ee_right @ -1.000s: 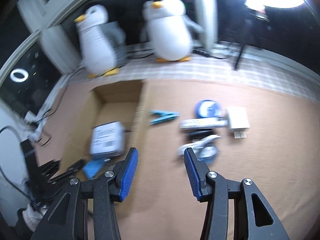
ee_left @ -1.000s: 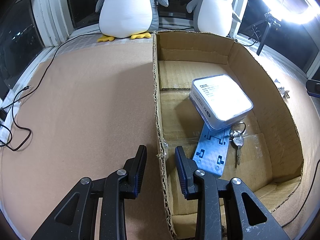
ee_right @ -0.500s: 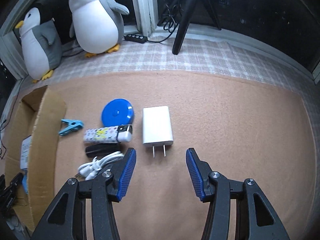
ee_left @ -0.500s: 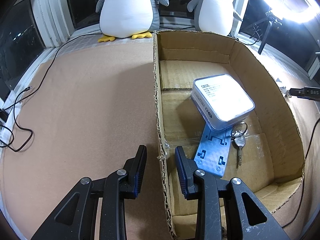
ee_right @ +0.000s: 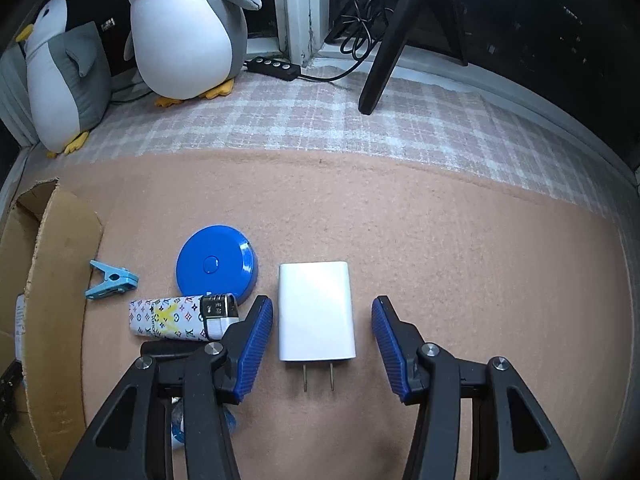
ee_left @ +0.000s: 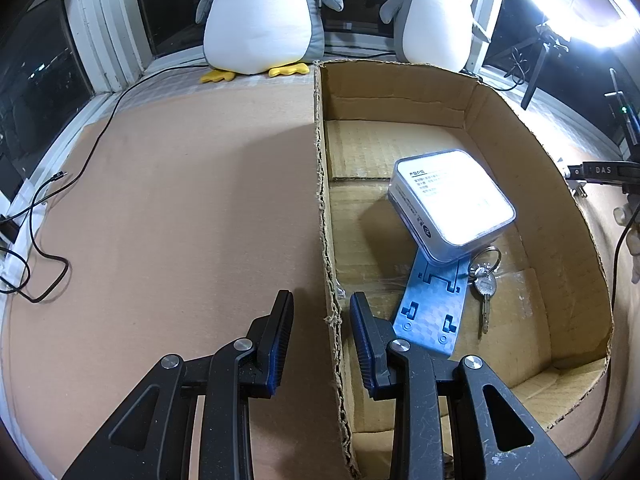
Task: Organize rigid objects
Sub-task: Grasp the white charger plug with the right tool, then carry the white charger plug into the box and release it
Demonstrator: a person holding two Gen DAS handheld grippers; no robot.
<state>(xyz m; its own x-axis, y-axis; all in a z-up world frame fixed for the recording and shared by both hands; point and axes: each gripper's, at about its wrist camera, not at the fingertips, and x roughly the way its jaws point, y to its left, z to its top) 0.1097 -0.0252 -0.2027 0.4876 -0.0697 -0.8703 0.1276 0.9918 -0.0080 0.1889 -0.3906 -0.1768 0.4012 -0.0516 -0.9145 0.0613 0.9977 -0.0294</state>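
White charger judged rigid, light, smooth-sided; to be pinched across its long flanks; right gripper spread astride it, untouched; left gripper spread, empty, straddling the cardboard box wall.

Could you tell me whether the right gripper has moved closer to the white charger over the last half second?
Yes. The right gripper has come forward over the mat: its open fingers now flank the white charger, which lay ahead of them before.

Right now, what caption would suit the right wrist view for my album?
Open right gripper straddles a white charger on the mat, beside a blue disc.
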